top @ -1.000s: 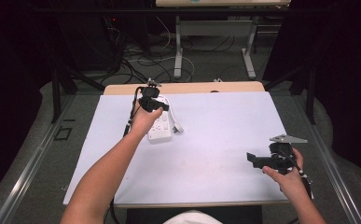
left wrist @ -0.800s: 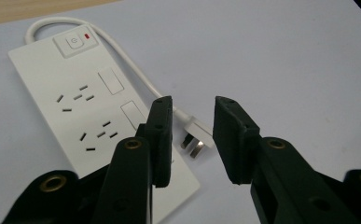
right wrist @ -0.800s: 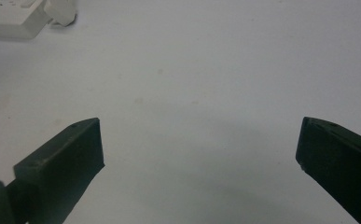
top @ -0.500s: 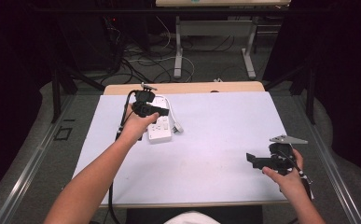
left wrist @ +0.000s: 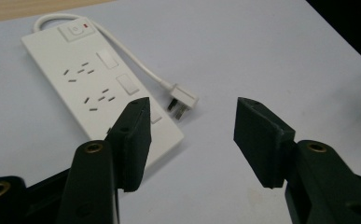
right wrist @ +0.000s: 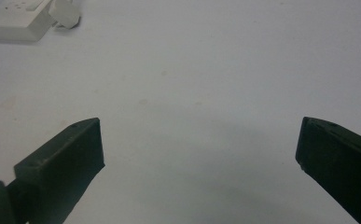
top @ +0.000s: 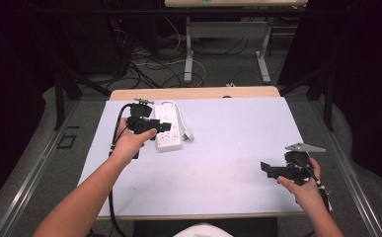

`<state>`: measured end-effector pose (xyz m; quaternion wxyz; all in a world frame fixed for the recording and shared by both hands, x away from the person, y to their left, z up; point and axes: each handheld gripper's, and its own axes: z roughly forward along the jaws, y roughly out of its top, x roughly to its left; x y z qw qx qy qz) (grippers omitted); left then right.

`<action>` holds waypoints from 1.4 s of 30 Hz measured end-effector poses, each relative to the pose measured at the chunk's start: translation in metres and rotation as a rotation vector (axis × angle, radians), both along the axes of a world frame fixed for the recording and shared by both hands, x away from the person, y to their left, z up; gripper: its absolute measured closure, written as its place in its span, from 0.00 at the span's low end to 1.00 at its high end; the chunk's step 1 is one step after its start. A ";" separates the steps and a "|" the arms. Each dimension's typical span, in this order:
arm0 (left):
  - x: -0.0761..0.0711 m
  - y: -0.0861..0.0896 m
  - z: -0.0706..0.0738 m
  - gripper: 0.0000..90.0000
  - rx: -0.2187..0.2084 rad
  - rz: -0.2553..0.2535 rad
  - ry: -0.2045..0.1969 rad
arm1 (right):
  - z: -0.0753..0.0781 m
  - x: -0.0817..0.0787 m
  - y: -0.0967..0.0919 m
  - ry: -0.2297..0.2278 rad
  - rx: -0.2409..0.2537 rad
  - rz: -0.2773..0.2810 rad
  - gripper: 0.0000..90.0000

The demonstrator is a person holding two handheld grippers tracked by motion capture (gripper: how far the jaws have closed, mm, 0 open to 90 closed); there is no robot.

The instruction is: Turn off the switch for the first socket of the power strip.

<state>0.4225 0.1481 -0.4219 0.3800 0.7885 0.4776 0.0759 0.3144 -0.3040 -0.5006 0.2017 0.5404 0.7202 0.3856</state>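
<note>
A white power strip (top: 169,139) lies on the white table (top: 228,148) at the back left, its cord looping round to a plug (top: 189,134) beside it. My left gripper (top: 163,126) hovers over the strip's left side and is open. In the left gripper view its left jaw overlaps the near end of the power strip (left wrist: 82,84), the plug (left wrist: 182,103) lies ahead, and the left gripper (left wrist: 190,135) holds nothing. My right gripper (top: 266,169) is open low over the bare table at the front right. The right gripper (right wrist: 199,154) has only table surface between its jaws.
The strip's end (right wrist: 15,18) and plug (right wrist: 66,11) lie far off in the right gripper view. A wooden strip (top: 193,93) borders the table's far edge. Beyond it are cables (top: 149,64) on the floor and table legs (top: 188,54).
My left gripper has drawn back toward the person and slightly left, from above the strip's far end to its near left side. The strip and the right gripper have stayed put.
</note>
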 end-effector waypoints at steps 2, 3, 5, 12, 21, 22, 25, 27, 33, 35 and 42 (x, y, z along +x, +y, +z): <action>-0.004 0.005 0.000 0.50 -0.006 -0.007 -0.002 | 0.000 0.000 0.000 -0.001 0.001 -0.002 0.01; -0.006 0.007 0.000 0.49 -0.008 -0.006 0.001 | 0.000 0.000 0.001 -0.002 0.001 -0.002 0.01; -0.011 0.011 0.001 0.48 -0.014 -0.011 0.004 | 0.001 0.000 0.000 0.002 0.003 0.004 0.01; -0.028 0.017 0.000 0.37 -0.050 0.000 0.001 | 0.000 0.000 0.001 -0.005 0.003 -0.002 0.01; -0.049 0.030 0.002 0.15 -0.071 0.027 -0.050 | 0.002 -0.001 0.001 0.001 0.007 0.000 0.01; -0.052 0.031 0.001 0.13 -0.070 0.036 -0.068 | 0.002 -0.001 0.001 0.003 0.011 -0.003 0.01; -0.059 0.035 0.001 0.06 -0.053 0.056 -0.091 | 0.003 -0.001 0.001 -0.003 0.005 0.001 0.01; -0.064 0.038 0.000 0.02 -0.055 0.064 -0.119 | 0.003 -0.002 0.001 -0.002 0.006 0.001 0.01; -0.075 0.047 -0.005 0.00 -0.071 0.104 -0.136 | 0.003 -0.002 0.001 -0.001 0.008 -0.003 0.01; -0.078 0.051 -0.007 0.00 -0.076 0.109 -0.137 | 0.003 -0.002 0.001 -0.002 0.008 -0.003 0.01; -0.086 0.068 -0.020 0.00 -0.073 0.159 -0.146 | 0.003 -0.001 0.001 -0.002 0.010 -0.009 0.01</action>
